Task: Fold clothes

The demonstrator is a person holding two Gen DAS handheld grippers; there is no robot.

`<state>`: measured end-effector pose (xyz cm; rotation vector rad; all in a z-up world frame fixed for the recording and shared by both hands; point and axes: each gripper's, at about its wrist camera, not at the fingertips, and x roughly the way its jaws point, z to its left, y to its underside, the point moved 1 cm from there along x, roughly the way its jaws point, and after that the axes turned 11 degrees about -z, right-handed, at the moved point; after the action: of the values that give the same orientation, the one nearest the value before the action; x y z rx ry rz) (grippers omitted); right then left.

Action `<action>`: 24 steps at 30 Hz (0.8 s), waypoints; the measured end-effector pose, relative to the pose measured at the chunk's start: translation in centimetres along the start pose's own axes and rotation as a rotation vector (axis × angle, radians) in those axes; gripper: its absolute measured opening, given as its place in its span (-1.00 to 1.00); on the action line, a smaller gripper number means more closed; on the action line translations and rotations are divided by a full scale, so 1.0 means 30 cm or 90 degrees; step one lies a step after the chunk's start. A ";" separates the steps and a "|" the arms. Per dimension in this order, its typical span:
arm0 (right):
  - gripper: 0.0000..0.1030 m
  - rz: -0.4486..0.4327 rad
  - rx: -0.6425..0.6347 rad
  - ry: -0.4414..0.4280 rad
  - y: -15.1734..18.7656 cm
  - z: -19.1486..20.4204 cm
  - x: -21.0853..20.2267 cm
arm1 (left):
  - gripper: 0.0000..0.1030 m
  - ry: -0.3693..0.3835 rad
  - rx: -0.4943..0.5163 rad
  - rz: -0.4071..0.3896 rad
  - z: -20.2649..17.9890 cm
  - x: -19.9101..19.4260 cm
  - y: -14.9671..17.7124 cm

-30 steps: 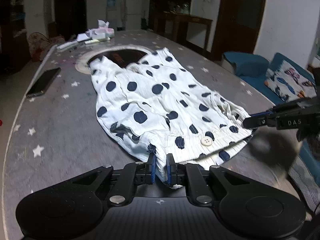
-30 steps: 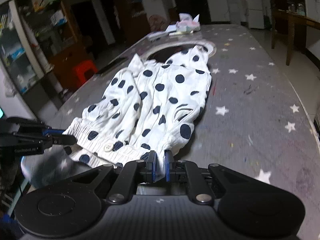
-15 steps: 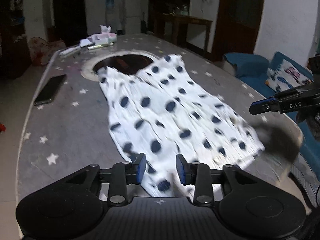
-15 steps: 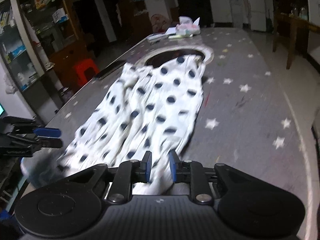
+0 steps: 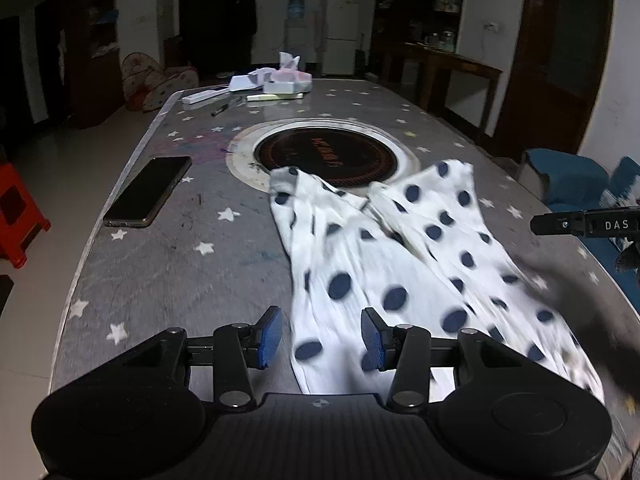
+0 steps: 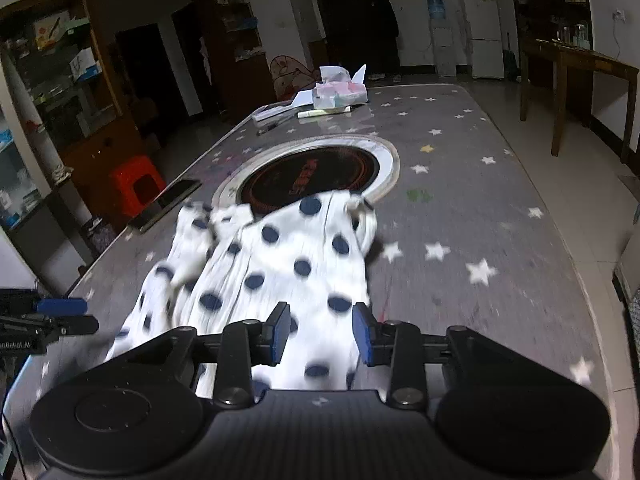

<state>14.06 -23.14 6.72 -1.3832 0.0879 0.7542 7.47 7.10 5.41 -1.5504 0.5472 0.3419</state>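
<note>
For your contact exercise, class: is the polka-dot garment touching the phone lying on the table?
Apart. The left wrist view shows a bare strip of starry table between the phone and the polka-dot garment.

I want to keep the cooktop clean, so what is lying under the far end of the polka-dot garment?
The polka-dot garment overlaps the near rim of the round inset cooktop in the star-patterned table. The rest of the cooktop shows bare; whatever is beneath the cloth is hidden.

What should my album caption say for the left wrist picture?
Open left gripper above a white, navy-dotted garment on a grey, star-patterned table.
</note>
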 end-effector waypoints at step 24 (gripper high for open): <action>-0.93 -0.029 0.042 0.006 -0.120 -0.076 0.355 | -0.06 0.028 -0.022 0.057 -0.041 0.189 0.043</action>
<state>24.96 -20.62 4.19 -1.3224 0.0866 0.7009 11.39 5.14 1.39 -1.5733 0.6502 0.3885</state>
